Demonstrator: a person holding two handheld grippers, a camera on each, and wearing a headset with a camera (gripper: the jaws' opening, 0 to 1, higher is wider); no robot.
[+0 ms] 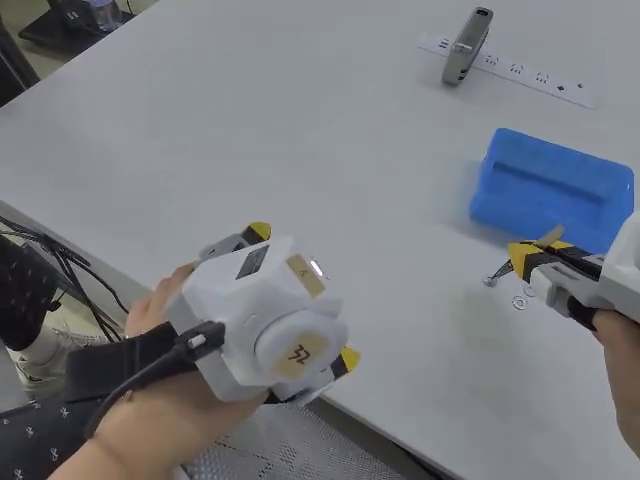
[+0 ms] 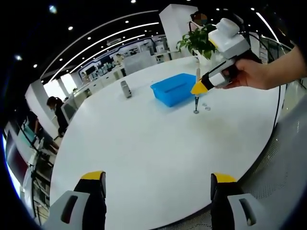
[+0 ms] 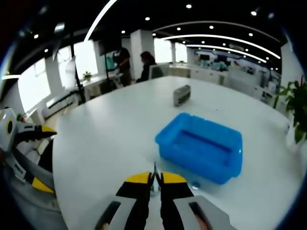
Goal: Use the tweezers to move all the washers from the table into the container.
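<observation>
My right gripper [image 1: 527,256] is shut on thin metal tweezers [image 1: 503,270] at the table's right side. The tweezer tips reach down to the white table just left of two small washers [image 1: 520,299]. Whether a washer sits in the tips is too small to tell. The blue container [image 1: 553,187] stands just beyond them. In the right gripper view the tweezers [image 3: 154,168] point at the container [image 3: 201,146], and a washer [image 3: 195,185] lies near its front wall. My left gripper [image 1: 303,295] is open near the table's front edge with nothing between its jaws, as in its own view [image 2: 158,182].
A white power strip [image 1: 510,70] lies at the back right with a grey device [image 1: 467,45] on its left end. Black cables [image 1: 60,265] hang off the table's left edge. The white table [image 1: 300,150] stretches wide between the grippers. People stand far back in the room.
</observation>
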